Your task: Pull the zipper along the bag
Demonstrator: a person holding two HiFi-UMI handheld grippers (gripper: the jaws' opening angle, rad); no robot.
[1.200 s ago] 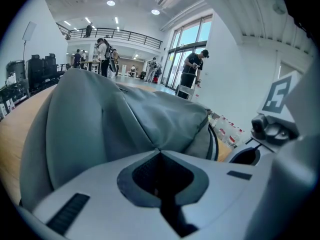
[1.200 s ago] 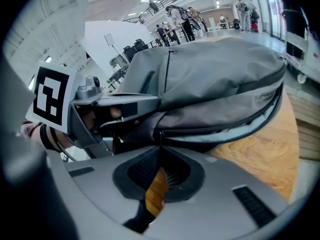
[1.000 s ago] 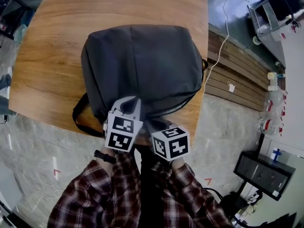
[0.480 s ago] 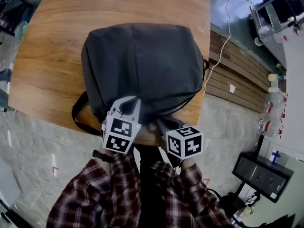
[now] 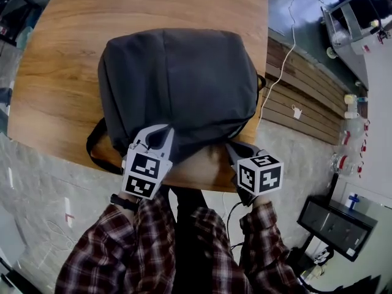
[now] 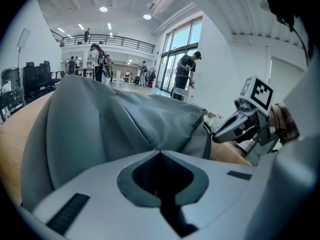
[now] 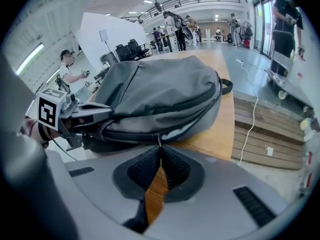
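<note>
A dark grey backpack (image 5: 177, 81) lies flat on the wooden table (image 5: 61, 72). My left gripper (image 5: 153, 137) is at the bag's near edge, and in the left gripper view the left gripper (image 6: 159, 152) is shut on a pinched fold of the bag's fabric (image 6: 150, 124). My right gripper (image 5: 233, 147) is at the bag's near right corner. In the right gripper view the right gripper (image 7: 159, 147) is shut on the thin zipper pull (image 7: 159, 140). The zipper line there gapes a little, showing pale lining (image 7: 176, 130).
A black shoulder strap (image 5: 93, 147) loops off the bag's near left over the table edge. Right of the table are wooden slats (image 5: 300, 103) with a white cable (image 5: 278, 72), and a black cabinet (image 5: 337, 219) on the stone floor. People stand in the hall far behind.
My right gripper has moved to the right along the bag's near edge, toward its right corner. The left gripper has kept its hold near the same spot.
</note>
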